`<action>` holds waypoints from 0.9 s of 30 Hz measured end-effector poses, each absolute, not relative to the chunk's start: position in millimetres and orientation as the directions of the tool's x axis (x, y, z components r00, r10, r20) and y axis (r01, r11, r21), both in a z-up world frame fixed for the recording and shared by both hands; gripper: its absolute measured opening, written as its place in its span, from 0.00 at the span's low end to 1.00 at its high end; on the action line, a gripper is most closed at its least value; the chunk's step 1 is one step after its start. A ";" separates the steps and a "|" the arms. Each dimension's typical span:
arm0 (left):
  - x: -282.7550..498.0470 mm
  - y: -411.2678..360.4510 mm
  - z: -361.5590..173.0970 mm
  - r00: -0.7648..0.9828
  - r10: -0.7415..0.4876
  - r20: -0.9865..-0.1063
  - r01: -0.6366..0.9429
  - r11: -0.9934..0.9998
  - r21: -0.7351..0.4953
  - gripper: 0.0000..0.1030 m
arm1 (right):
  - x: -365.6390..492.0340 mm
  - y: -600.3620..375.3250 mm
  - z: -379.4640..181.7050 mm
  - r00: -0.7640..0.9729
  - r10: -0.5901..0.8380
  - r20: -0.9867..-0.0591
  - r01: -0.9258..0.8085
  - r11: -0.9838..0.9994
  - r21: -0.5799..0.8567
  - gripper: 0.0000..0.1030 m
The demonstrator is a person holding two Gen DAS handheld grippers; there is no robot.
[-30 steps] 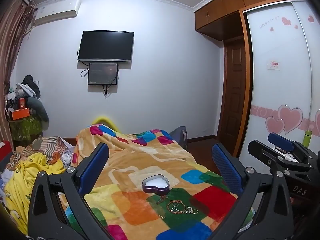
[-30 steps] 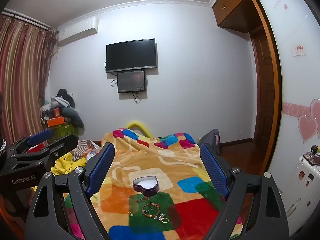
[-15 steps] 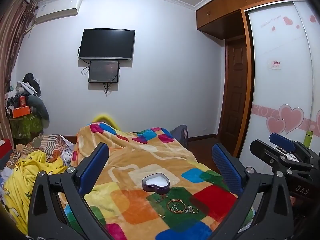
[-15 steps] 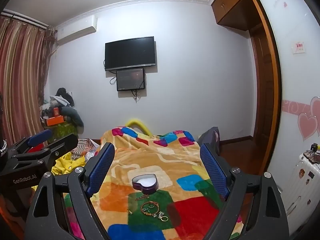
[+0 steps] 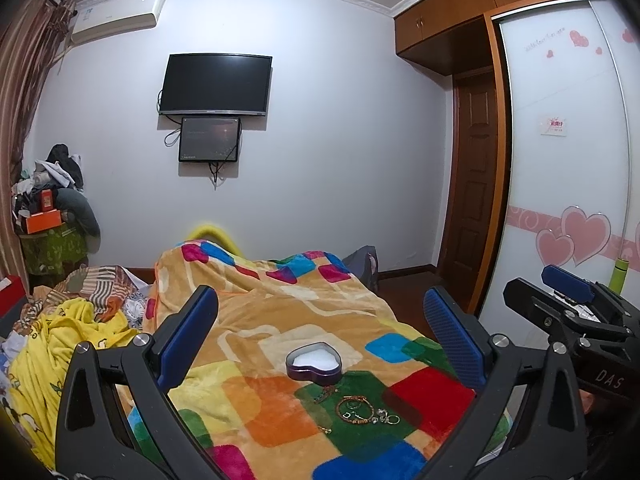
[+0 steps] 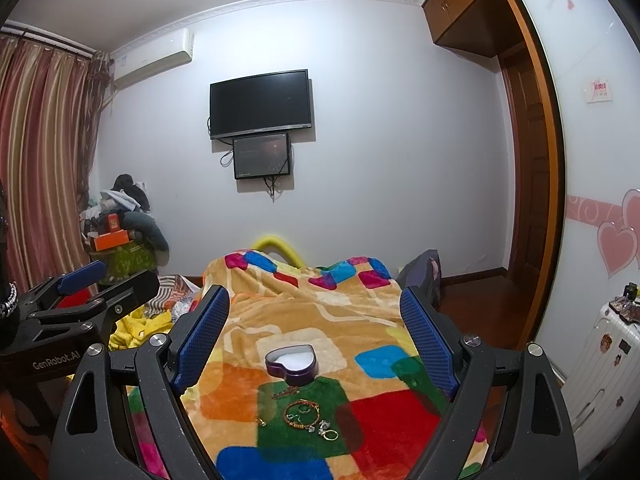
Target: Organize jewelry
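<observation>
A purple heart-shaped box (image 5: 314,362) with a white lining sits open on the colourful blanket (image 5: 272,320); it also shows in the right wrist view (image 6: 292,363). Just in front of it, on a green patch, lie a gold bracelet (image 5: 354,410), several rings (image 5: 387,417) and a small chain (image 5: 325,393). The right wrist view shows the bracelet (image 6: 301,414) and rings (image 6: 329,431) too. My left gripper (image 5: 320,340) is open and empty, above and behind the jewelry. My right gripper (image 6: 316,340) is open and empty, held alongside at the same height.
The blanket covers a bed, with a yellow cloth (image 5: 60,344) and heaped clothes to the left. A wardrobe with heart decals (image 5: 568,200) and a wooden door (image 5: 472,208) stand right. A white suitcase (image 6: 600,360) stands at the right. A television (image 5: 216,84) hangs on the far wall.
Both grippers have risen or tilted slightly, so the room sits a little lower in view. The jewelry and the box have not moved. Both grippers stay open.
</observation>
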State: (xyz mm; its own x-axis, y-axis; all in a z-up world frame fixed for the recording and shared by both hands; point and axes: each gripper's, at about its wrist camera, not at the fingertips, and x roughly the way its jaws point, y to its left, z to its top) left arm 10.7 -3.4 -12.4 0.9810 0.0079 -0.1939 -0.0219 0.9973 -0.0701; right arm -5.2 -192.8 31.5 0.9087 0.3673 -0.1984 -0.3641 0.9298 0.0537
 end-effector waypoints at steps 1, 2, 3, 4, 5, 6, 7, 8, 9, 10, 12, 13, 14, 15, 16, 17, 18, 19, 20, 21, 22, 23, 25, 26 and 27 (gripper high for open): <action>10.7 -3.2 -12.3 0.981 0.008 -0.194 -0.022 0.997 -0.070 1.00 | -6.0 -192.5 30.4 0.908 0.368 -0.199 -0.365 0.930 0.054 0.83; 10.6 -3.4 -12.4 0.981 0.009 -0.193 -0.023 0.997 -0.070 1.00 | -6.6 -192.2 29.4 0.908 0.368 -0.199 -0.365 0.929 0.054 0.83; 10.7 -3.4 -12.3 0.981 0.009 -0.193 -0.023 0.997 -0.069 1.00 | -7.6 -191.6 29.0 0.908 0.368 -0.199 -0.365 0.929 0.053 0.83; 11.3 -3.2 -12.0 0.981 0.009 -0.194 -0.023 0.997 -0.069 1.00 | -7.9 -191.5 28.6 0.908 0.369 -0.199 -0.366 0.929 0.052 0.83; 11.5 -3.2 -11.8 0.981 0.008 -0.194 -0.021 0.997 -0.069 1.00 | -6.8 -192.1 28.4 0.907 0.369 -0.201 -0.366 0.929 0.053 0.83; 11.5 -3.4 -12.1 0.981 0.006 -0.194 -0.020 0.997 -0.070 1.00 | -5.8 -192.7 29.1 0.907 0.370 -0.202 -0.367 0.929 0.053 0.83; 11.5 -2.9 -11.5 0.981 0.006 -0.195 -0.020 0.997 -0.072 1.00 | -6.6 -192.4 28.5 0.907 0.370 -0.203 -0.367 0.929 0.053 0.83; 11.4 -2.9 -11.6 0.981 0.005 -0.195 -0.019 0.997 -0.073 1.00 | -6.4 -193.0 29.7 0.906 0.370 -0.204 -0.367 0.929 0.053 0.83; 11.5 -2.9 -11.6 0.981 0.004 -0.195 -0.019 0.997 -0.074 1.00 | -6.4 -193.0 29.5 0.906 0.371 -0.204 -0.368 0.928 0.053 0.83; 11.8 -3.0 -11.5 0.981 0.004 -0.195 -0.019 0.997 -0.074 1.00 | -4.8 -193.0 30.0 0.906 0.371 -0.206 -0.368 0.928 0.054 0.83; 11.9 -3.2 -11.6 0.981 0.004 -0.196 -0.019 0.997 -0.073 1.00 | -5.2 -193.0 29.9 0.906 0.371 -0.206 -0.368 0.928 0.054 0.83; 11.8 -3.2 -11.7 0.981 0.005 -0.195 -0.019 0.997 -0.073 1.00 | -5.3 -193.0 29.9 0.905 0.372 -0.206 -0.369 0.928 0.055 0.83; 11.7 -3.3 -11.8 0.981 0.005 -0.196 -0.019 0.997 -0.074 1.00 | -5.1 -192.8 30.2 0.905 0.371 -0.206 -0.368 0.928 0.055 0.83; 11.6 -3.4 -11.9 0.981 0.004 -0.196 -0.019 0.997 -0.074 1.00 | -5.1 -192.6 30.3 0.906 0.371 -0.206 -0.368 0.928 0.054 0.83; 11.6 -3.4 -11.9 0.981 0.005 -0.195 -0.019 0.997 -0.073 1.00 | -4.9 -192.7 30.4 0.906 0.371 -0.206 -0.368 0.928 0.053 0.83; 11.8 -3.4 -11.8 0.981 0.004 -0.195 -0.019 0.997 -0.073 1.00 | -5.0 -192.8 30.3 0.906 0.371 -0.206 -0.368 0.928 0.054 0.83; 11.5 -3.6 -12.0 0.981 0.004 -0.195 -0.019 0.997 -0.073 1.00 | -4.6 -192.9 30.5 0.905 0.372 -0.207 -0.369 0.928 0.054 0.83; 11.7 -3.6 -11.8 0.981 0.005 -0.195 -0.020 0.997 -0.073 1.00 | -5.0 -192.7 30.2 0.905 0.372 -0.207 -0.369 0.928 0.054 0.83; 11.8 -3.6 -11.8 0.981 0.007 -0.195 -0.021 0.997 -0.072 1.00 | -4.9 -192.7 30.3 0.905 0.371 -0.207 -0.369 0.928 0.054 0.83; 11.8 -3.6 -11.8 0.981 0.007 -0.195 -0.021 0.997 -0.072 1.00 | -4.7 -192.8 30.2 0.905 0.371 -0.207 -0.368 0.928 0.054 0.83; 11.6 -3.6 -11.9 0.981 0.006 -0.195 -0.021 0.997 -0.072 1.00 | -4.8 -192.8 30.2 0.905 0.371 -0.207 -0.368 0.928 0.054 0.83; 11.5 -3.5 -11.9 0.981 0.005 -0.195 -0.020 0.997 -0.074 1.00 | -4.8 -192.8 30.2 0.905 0.372 -0.207 -0.369 0.928 0.054 0.83; 11.9 -3.8 -12.0 0.981 0.004 -0.196 -0.019 0.997 -0.075 1.00 | -4.3 -193.1 30.3 0.905 0.373 -0.207 -0.370 0.928 0.054 0.83; 12.0 -3.9 -12.3 0.980 0.003 -0.197 -0.019 0.997 -0.076 1.00 | -3.9 -193.0 30.6 0.905 0.372 -0.208 -0.369 0.928 0.055 0.83; 12.1 -4.0 -12.3 0.980 0.003 -0.197 -0.019 0.997 -0.076 1.00 | -3.8 -192.9 30.7 0.904 0.373 -0.209 -0.369 0.928 0.056 0.83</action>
